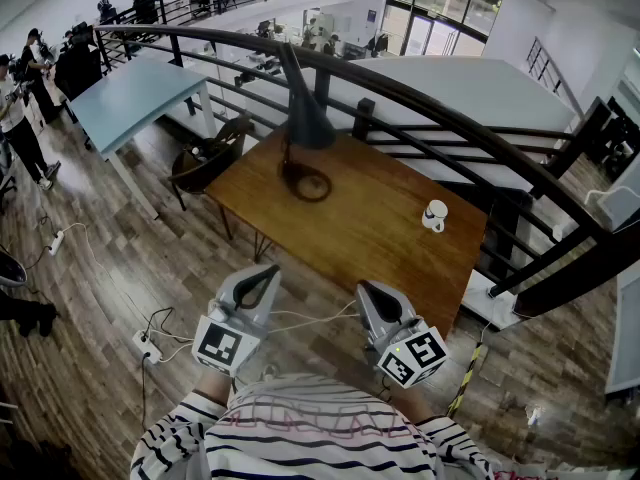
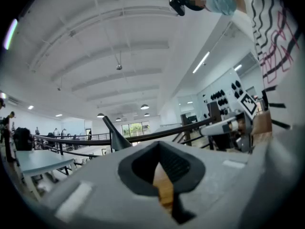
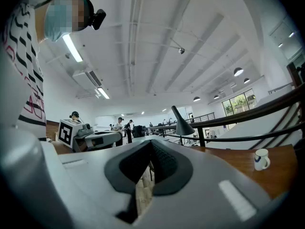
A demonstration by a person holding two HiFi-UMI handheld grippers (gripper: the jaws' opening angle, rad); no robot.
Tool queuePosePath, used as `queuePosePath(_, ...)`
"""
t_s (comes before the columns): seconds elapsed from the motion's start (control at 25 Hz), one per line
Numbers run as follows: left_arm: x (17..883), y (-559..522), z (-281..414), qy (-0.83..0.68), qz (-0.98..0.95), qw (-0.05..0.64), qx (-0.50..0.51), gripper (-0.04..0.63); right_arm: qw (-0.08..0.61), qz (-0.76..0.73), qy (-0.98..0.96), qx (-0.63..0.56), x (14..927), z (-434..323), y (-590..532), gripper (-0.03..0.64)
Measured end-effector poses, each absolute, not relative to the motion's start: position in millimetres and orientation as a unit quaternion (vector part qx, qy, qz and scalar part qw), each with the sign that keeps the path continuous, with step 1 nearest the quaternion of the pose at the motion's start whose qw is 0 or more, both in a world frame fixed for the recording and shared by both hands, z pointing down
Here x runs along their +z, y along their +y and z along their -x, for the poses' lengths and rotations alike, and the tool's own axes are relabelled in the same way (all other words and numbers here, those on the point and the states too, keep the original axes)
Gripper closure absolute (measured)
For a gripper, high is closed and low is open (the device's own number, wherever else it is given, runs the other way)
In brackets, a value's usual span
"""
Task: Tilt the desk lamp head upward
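Desk lamp [image 1: 306,118] stands on wooden table [image 1: 375,230] beside curved black railing [image 1: 420,103].

**Free run forward, barrier at the far side**

Ahead of the left gripper [image 1: 266,273] and right gripper [image 1: 368,290], the wooden table [image 1: 370,243] lies bare up to the desk lamp [image 1: 303,118] at its far edge. A white cup [image 1: 434,215] sits ahead-right of the right gripper. A black railing [image 1: 450,118] runs close behind the desk lamp. A chair [image 1: 205,163] flanks the table ahead-left.

The dark cone-shaded desk lamp [image 1: 305,118] stands upper left on the brown wooden counter [image 1: 370,243]; the white mug [image 1: 434,215] sits right of it.
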State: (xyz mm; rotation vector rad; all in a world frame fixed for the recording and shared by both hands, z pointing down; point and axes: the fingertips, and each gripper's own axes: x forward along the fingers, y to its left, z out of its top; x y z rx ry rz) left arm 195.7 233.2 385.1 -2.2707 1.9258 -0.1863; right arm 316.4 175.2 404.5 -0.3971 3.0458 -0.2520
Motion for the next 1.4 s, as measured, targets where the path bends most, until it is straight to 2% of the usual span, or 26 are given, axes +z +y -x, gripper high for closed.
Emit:
queuePosePath(0.2,385.2,230.8,-198.6,0.651,0.753,0.076,-0.056,0.592,0.03,0.121,0.988,-0.09,407.7,-319.4,174.6,0.618)
queuePosePath(0.44,392.0,233.9,-213.0,0.668,0.739,0.073,-0.047,0.591,0.063,0.093,0.988,-0.106,405.6,-336.8,176.4,0.621)
queuePosePath(0.76,414.6,240.8,-215.5,0.679,0.731,0.05,-0.055,0.591,0.05,0.078,0.988,-0.125,418.4,-334.8,171.2,0.612)
queuePosePath(1.08,413.3,232.0,-143.6,0.674,0.736,0.042,-0.041,0.591,0.051,0.092,0.985,-0.136,416.4,-267.7,158.1,0.535)
queuePosePath(1.2,416.1,232.1,-105.0,0.67,0.74,0.037,-0.046,0.541,0.051,0.105,0.983,-0.144,415.8,-235.2,154.6,0.514)
queuePosePath(1.4,416.7,225.9,-41.0,0.659,0.749,0.037,-0.05,0.536,0.056,0.116,0.98,-0.153,416.7,-175.4,156.5,0.459)
